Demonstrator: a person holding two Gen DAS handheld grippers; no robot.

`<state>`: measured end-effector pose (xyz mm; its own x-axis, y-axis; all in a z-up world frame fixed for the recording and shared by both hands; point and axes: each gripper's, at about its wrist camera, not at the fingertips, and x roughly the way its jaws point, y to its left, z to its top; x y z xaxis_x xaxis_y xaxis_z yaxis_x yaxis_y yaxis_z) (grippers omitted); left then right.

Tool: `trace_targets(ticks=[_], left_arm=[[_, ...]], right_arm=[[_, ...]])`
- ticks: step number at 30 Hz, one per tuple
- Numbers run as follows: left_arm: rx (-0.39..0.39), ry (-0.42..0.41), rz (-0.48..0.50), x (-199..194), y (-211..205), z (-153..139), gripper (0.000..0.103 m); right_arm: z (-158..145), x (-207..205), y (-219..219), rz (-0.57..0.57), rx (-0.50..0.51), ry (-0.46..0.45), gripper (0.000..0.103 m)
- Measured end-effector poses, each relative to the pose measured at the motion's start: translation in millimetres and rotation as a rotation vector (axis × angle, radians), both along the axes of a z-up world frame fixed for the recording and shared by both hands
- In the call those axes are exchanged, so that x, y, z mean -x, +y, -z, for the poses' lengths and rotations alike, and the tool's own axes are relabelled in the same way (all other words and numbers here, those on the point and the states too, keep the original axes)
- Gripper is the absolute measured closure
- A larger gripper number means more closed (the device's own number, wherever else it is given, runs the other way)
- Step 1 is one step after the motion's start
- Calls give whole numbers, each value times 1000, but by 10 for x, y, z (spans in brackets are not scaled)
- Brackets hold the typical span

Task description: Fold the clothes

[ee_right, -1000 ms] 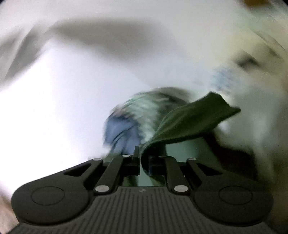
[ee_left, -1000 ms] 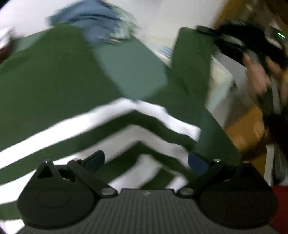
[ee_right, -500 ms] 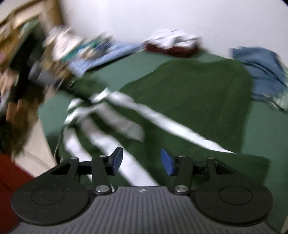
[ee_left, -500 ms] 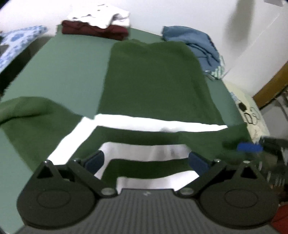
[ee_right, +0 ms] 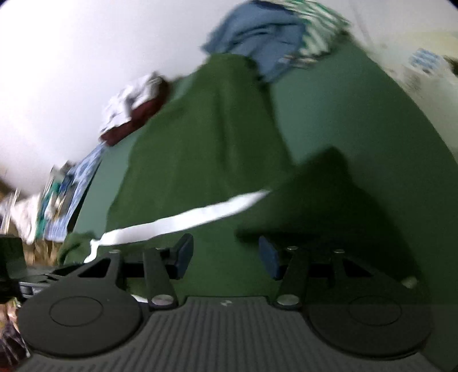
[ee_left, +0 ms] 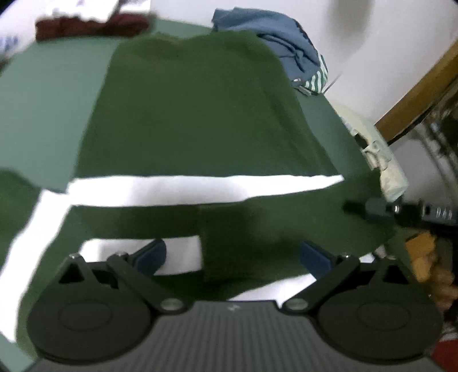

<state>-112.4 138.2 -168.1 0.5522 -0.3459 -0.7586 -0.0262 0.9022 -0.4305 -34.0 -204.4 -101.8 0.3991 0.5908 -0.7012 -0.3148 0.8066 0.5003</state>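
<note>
Quick update from my end: a second ago my right gripper (ee_right: 226, 257) had a corner of the green sweater (ee_left: 189, 120) pinched between its pads, and now that corner is out and the jaws stand roughly half open with nothing between them, just sweater lying below. The left wrist view was a diagonal smear a second back, and now it's squared up on the sweater, which lies spread flat on the green bed cover (ee_left: 48, 108) with the white stripes (ee_left: 200, 187) closest to me.

Room to move: the right sleeve is folded in over the chest, so there's a dark flap edge (ee_left: 201, 243) running right down between the left gripper's (ee_left: 233, 256) fingers. Bare cover on the left side of the sweater is wide open. On the right the bed edge is close, and in the left view the right gripper (ee_left: 372, 207) pokes in just there. At the far end sit a blue garment (ee_left: 274, 48) touching the hem corner, and a maroon and white stack (ee_left: 91, 23) further left, clear of the sweater.

Left jaws are spread wide, gripping nothing, hovering over the striped part.
</note>
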Motion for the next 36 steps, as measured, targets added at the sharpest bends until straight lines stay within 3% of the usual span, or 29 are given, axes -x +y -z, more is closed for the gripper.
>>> trace_targets(ticks=[5, 8, 11, 15, 16, 22, 28, 33, 36], left_arm=[[44, -10, -9, -121, -83, 26, 5], [96, -21, -67, -125, -82, 46, 17], [127, -23, -147, -127, -54, 75, 37], [182, -9, -220, -112, 17, 116, 95], [220, -8, -220, -109, 28, 134, 99], [72, -89, -166, -56, -292, -149, 102], [31, -272, -137, -158, -335, -852, 102], [-12, -421, -139, -152, -239, -1479, 102], [-46, -490, -154, -38, -131, -1788, 102]], right_arm=[[0, 116, -65, 34, 18, -23, 44], [41, 122, -40, 27, 23, -28, 41], [69, 118, -73, 20, 29, -33, 41], [102, 79, -175, 28, 16, -21, 41], [116, 61, -201, 32, 10, -13, 41], [12, -22, -514, 103, -50, -21, 42], [-166, 0, -1026, 222, 20, -81, 41], [-146, 252, -1121, 162, 139, -96, 36], [-92, 413, -998, 100, 143, -93, 36]])
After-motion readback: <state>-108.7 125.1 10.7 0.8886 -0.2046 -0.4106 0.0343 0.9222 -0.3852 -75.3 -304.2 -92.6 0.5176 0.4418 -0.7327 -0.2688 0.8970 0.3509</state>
